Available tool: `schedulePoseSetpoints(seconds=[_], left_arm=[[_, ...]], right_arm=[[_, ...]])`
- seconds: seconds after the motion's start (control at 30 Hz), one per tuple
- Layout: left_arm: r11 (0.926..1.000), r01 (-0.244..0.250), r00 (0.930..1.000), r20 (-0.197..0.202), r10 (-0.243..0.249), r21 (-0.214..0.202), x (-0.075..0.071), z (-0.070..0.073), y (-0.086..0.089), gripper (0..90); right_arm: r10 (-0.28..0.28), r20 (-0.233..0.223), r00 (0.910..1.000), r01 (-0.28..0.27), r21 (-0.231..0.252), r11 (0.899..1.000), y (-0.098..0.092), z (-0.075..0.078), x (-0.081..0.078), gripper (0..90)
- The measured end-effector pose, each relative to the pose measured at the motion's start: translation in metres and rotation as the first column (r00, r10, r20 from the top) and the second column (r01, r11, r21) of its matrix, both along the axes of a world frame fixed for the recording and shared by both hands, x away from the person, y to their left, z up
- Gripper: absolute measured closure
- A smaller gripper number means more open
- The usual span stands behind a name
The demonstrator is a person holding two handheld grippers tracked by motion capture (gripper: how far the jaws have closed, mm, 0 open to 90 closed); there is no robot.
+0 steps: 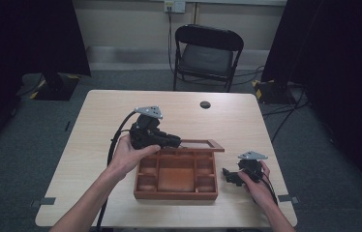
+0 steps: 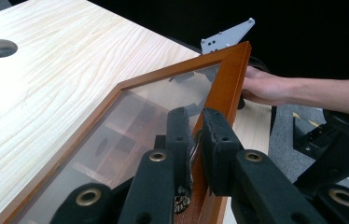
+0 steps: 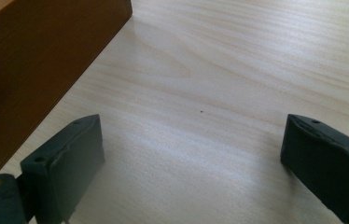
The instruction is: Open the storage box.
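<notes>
A brown wooden box [image 1: 175, 195] with several compartments sits on the table near its front edge. Its glass-paned lid [image 1: 201, 144] is raised at the box's far side. My left gripper [image 1: 176, 141] reaches in from the left and is shut on the lid's wooden frame [image 2: 228, 79]; in the left gripper view my left gripper [image 2: 197, 128] has both pads pressed on that frame beside the glass pane [image 2: 140, 112]. My right gripper [image 1: 227, 175] rests on the table just right of the box. In its own view my right gripper [image 3: 193, 135] stands open over bare wood, beside the box's side wall [image 3: 32, 70].
The light wooden table [image 1: 106, 125] has a round cable hole [image 1: 205, 104] near its far edge. A black folding chair [image 1: 208, 53] stands behind the table. Dark curtains hang on both sides, with cables on the floor at the right.
</notes>
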State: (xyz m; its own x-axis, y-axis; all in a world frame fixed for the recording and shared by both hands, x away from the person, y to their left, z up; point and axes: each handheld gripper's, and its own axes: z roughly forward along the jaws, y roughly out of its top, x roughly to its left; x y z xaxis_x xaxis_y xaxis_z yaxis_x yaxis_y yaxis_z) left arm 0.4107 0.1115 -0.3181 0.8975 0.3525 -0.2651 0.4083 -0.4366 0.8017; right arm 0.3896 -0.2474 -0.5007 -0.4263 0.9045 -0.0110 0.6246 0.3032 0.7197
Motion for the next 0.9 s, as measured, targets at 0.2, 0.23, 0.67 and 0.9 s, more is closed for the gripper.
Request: schedulePoseSetpoints(seconds=[0.2,0.23,0.67,0.9], left_arm=[[1.0000,0.001,1.0000,0.000,-0.001,0.000,0.0001,0.0000,0.0001,81.7],[1.0000,0.001,1.0000,0.000,-0.001,0.002,0.0002,0.0002,0.0003,81.7],[1.0000,0.004,1.0000,-0.003,-0.004,0.002,0.0003,0.0000,0.0003,81.8],[1.0000,0.003,1.0000,-0.004,-0.003,0.003,0.0005,0.0001,0.0005,81.8]], right_arm=[[0.000,0.000,1.0000,0.000,0.000,1.000,0.0000,0.0000,0.0000,5.2],[0.000,0.000,1.0000,0.000,0.000,1.000,0.0000,0.0000,0.0000,5.2],[0.000,0.000,1.0000,0.000,0.000,1.000,0.0000,0.0000,0.0000,5.2],[0.000,0.000,1.0000,0.000,0.000,1.000,0.0000,0.0000,0.0000,5.2]])
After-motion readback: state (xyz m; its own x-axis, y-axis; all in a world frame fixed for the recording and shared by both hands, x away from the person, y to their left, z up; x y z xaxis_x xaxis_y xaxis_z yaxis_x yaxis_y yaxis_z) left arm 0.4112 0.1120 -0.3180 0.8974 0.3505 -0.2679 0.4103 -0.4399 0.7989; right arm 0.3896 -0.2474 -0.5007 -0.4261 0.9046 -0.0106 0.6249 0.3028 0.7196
